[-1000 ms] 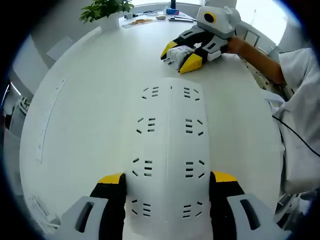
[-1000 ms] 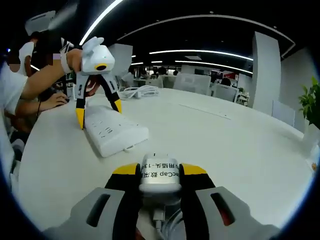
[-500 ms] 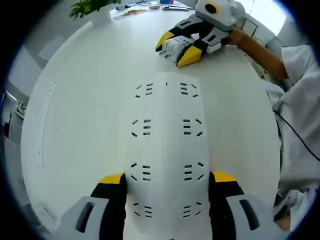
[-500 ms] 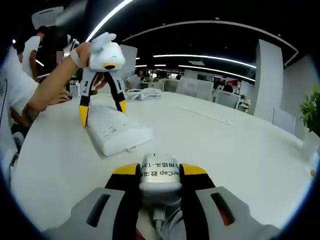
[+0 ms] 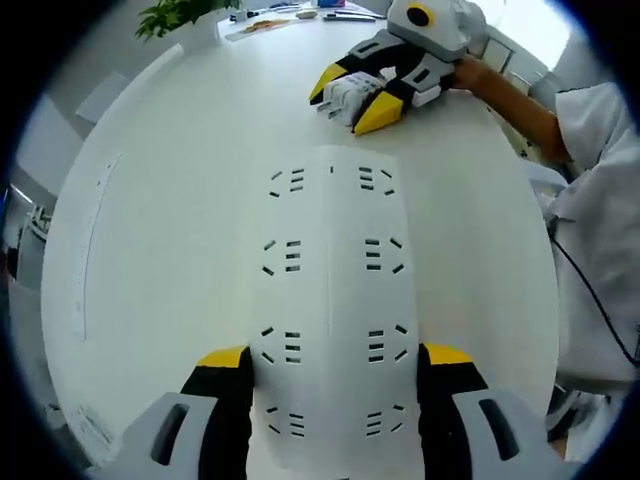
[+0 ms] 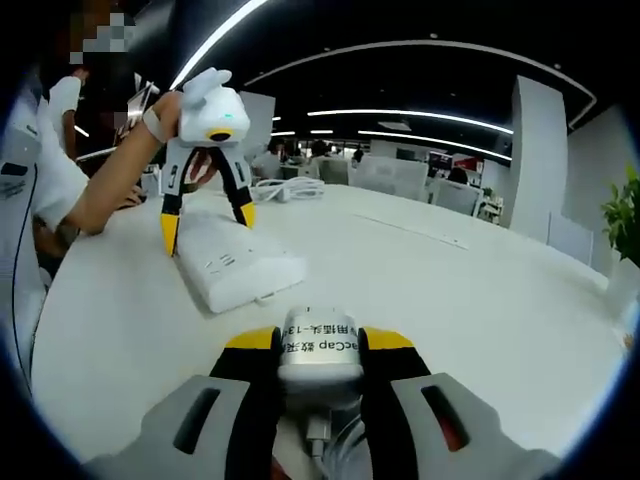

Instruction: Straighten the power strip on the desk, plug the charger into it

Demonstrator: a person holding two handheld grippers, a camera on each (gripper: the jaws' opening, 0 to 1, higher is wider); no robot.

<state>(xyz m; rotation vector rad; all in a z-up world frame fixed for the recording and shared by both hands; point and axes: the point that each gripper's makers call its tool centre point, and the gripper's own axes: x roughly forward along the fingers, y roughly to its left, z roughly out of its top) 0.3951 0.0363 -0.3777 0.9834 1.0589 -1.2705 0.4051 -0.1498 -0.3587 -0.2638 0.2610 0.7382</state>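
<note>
Left gripper [image 5: 332, 365]: jaws spread wide and set against the two long sides of the strip [image 5: 330, 300], near its close end; the strip is grasped across its width. In the right gripper view the same gripper [image 6: 205, 218] is seen from outside, pointing down, yellow tips astride the strip [image 6: 235, 265] at its far end.

Right gripper [image 6: 318, 345]: jaws closed on the charger [image 6: 320, 345], a small white block with a printed label facing up. In the left gripper view this gripper [image 5: 352, 92] is seen beyond the strip's far end, low over the desk [image 5: 170, 200], charger [image 5: 345, 95] pinched between the yellow tips.

The strip lies flat on the white desk, sockets up.

Right gripper view alone: coiled white cable [image 6: 280, 186] farther back on the desk [image 6: 450, 290], office ceiling lights.

Left gripper view alone: plant [image 5: 175, 14] and small items at the desk's far edge.
</note>
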